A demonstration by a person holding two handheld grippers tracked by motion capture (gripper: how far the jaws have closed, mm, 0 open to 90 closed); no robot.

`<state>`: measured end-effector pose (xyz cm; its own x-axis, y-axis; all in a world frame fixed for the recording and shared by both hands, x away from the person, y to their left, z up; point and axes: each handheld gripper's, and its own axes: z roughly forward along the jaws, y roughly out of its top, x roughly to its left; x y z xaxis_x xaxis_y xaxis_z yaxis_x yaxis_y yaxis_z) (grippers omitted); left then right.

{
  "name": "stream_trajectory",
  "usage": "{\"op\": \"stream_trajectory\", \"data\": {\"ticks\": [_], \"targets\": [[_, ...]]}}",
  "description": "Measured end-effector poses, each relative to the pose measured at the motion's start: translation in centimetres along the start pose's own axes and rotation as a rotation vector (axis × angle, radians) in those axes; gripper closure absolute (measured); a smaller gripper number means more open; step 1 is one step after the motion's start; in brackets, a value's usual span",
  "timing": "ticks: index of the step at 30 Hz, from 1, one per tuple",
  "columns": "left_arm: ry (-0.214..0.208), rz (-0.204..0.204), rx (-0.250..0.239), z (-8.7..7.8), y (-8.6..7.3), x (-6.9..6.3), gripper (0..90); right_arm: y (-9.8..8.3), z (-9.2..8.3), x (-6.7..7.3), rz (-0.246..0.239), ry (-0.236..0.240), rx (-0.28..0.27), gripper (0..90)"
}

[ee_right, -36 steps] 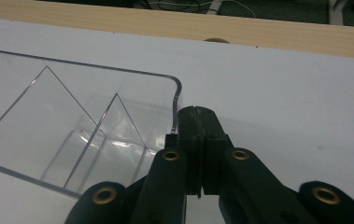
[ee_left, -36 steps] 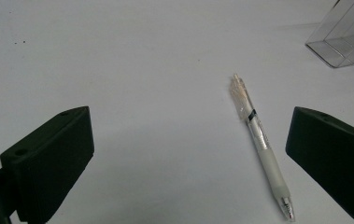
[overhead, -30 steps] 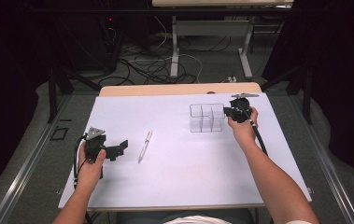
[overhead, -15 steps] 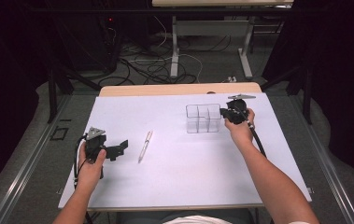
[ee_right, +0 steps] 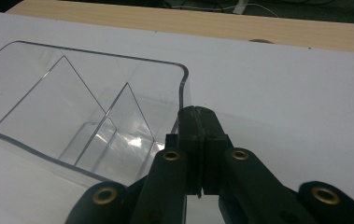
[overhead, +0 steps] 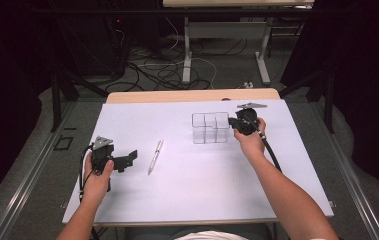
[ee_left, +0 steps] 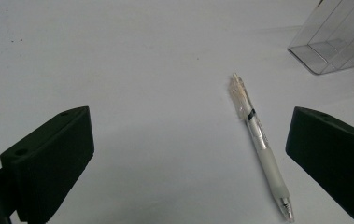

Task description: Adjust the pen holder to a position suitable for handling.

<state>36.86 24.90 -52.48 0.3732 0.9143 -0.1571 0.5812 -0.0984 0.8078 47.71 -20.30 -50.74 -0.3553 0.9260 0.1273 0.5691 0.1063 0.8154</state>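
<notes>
The right tool (overhead: 233,123) has its jaws pinched tight on the right end wall of the organizer (overhead: 210,128), a clear box with 3 compartments. In the right gripper view the jaws (ee_right: 198,123) meet right on the rim at the box's rounded corner, with the thin wall caught between them. The organizer (ee_right: 72,107) sits toward the back right of the worktop (overhead: 187,200), which has a white sheet over it, and a strip of bare wood shows along the far edge. All 3 compartments look empty.

The left tool (overhead: 129,157) is down at the front left, low over the worktop, jaws spread wide with nothing in them. In the left gripper view the pen (ee_left: 261,144) lies between the 2 jaws, closer to the one on the right of that view but touching neither. In the high view the pen (overhead: 155,156) is just to the right of the left tool's tips, flat on the sheet, roughly pointing toward the far edge. It's well apart from the organizer, and a corner of the organizer (ee_left: 333,42) shows in the top right of the left gripper view.

Between pen and organizer the sheet is bare. Behind the worktop there are cables (overhead: 167,70) tangled on the floor and the legs of another table (overhead: 187,50).
</notes>
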Motion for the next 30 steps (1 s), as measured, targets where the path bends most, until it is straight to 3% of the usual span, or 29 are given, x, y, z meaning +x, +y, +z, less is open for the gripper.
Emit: {"op": "stream_trajectory", "data": {"ticks": [14,30], "targets": [[-0.002,0.002,-0.001,-0.1,0.0,0.0,1.0,-0.1,0.9,2.6,-0.009,0.045,-0.005,90.0],[-0.004,-0.001,0.002,-0.1,0.0,0.1,1.0,-0.6,1.9,4.6,-0.024,0.08,0.041,89.9]]}}
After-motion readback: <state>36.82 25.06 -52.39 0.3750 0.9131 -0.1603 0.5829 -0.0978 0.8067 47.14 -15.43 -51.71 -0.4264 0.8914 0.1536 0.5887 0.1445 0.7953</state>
